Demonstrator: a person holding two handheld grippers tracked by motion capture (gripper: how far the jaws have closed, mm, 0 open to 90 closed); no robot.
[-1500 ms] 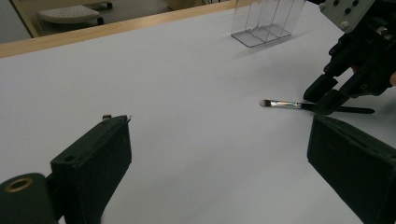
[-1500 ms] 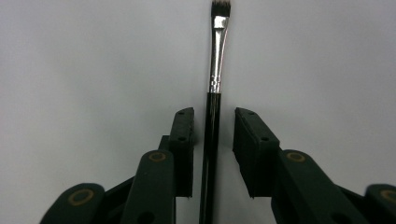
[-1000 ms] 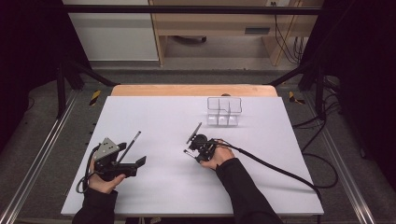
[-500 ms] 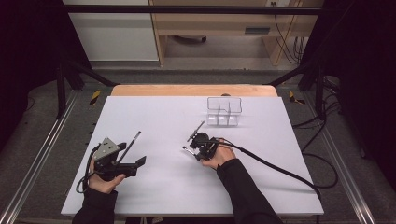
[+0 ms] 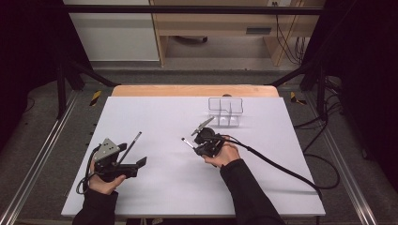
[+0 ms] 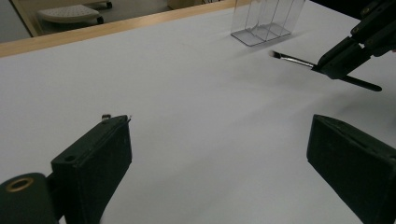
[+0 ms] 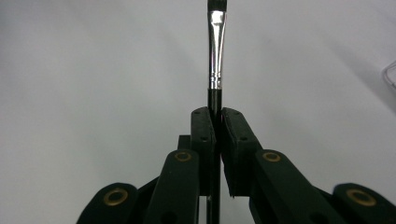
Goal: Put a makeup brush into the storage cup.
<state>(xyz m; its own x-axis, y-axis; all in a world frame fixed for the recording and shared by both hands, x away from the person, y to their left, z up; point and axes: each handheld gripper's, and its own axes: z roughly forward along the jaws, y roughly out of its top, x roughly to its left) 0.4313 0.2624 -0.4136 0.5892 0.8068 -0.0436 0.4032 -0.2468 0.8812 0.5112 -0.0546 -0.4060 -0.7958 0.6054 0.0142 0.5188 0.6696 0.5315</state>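
Note:
My right gripper [image 5: 194,142] is shut on the black handle of a thin paintbrush [image 5: 186,141] and holds it just above the white table, near the middle. In the right gripper view the jaws [image 7: 216,114] pinch the handle, and the silver ferrule [image 7: 216,46] and dark bristles stick out ahead. The left gripper view shows that brush [image 6: 292,59] in the far gripper [image 6: 332,64], level over the table. My left gripper [image 5: 134,154] rests at the front left with its jaws wide apart [image 6: 219,126] and nothing between them. A clear compartment holder [image 5: 226,111] stands behind the right gripper.
A thin dark stick [image 5: 132,145], possibly another brush, lies by the left gripper. The white table top [image 5: 164,112] ends in a wooden strip [image 5: 187,90] at the back. A black cable [image 5: 281,166] trails from the right gripper to the right.
The right gripper has lifted a little with the brush and drifted slightly toward the clear holder. The left gripper has stayed put.

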